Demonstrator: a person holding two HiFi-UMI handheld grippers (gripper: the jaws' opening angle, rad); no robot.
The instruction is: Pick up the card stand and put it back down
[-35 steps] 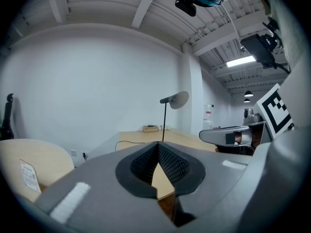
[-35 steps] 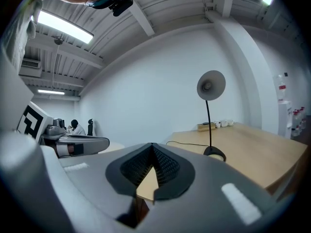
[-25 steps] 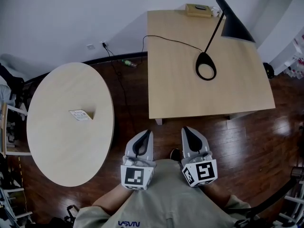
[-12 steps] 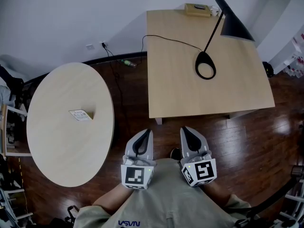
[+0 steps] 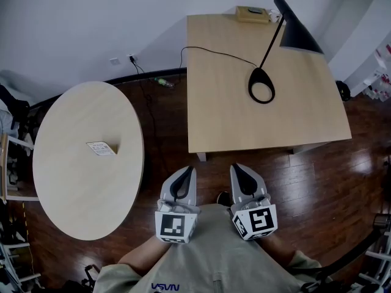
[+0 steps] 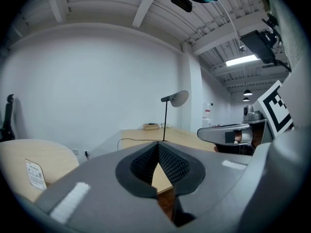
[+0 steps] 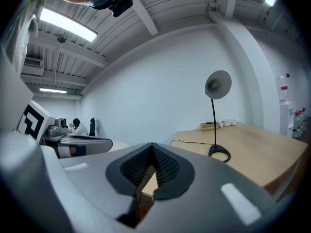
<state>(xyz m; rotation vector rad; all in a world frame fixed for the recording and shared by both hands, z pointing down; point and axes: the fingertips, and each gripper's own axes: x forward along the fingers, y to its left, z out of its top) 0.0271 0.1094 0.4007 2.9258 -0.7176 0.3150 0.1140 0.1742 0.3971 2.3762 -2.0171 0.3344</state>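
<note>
The card stand (image 5: pixel 102 148), a small white card with print, stands on the round wooden table (image 5: pixel 67 188) at the left; it also shows at the far left as the card stand (image 6: pixel 35 174). My left gripper (image 5: pixel 181 177) and right gripper (image 5: pixel 240 174) are held side by side close to the person's body, over the dark wood floor, well to the right of the round table. Both are shut with nothing between their jaws. In the gripper views the left gripper (image 6: pixel 158 144) and the right gripper (image 7: pixel 151 146) show closed tips.
A rectangular wooden table (image 5: pixel 226 121) lies ahead with a black desk lamp (image 5: pixel 275 47), its cable (image 5: pixel 214 52) and a small box (image 5: pixel 253 13) at the far edge. White wall behind. Dark clutter (image 5: pixel 12 108) sits left of the round table.
The view has shifted slightly; both grippers stay shut and near the body. The card stand has not moved.
</note>
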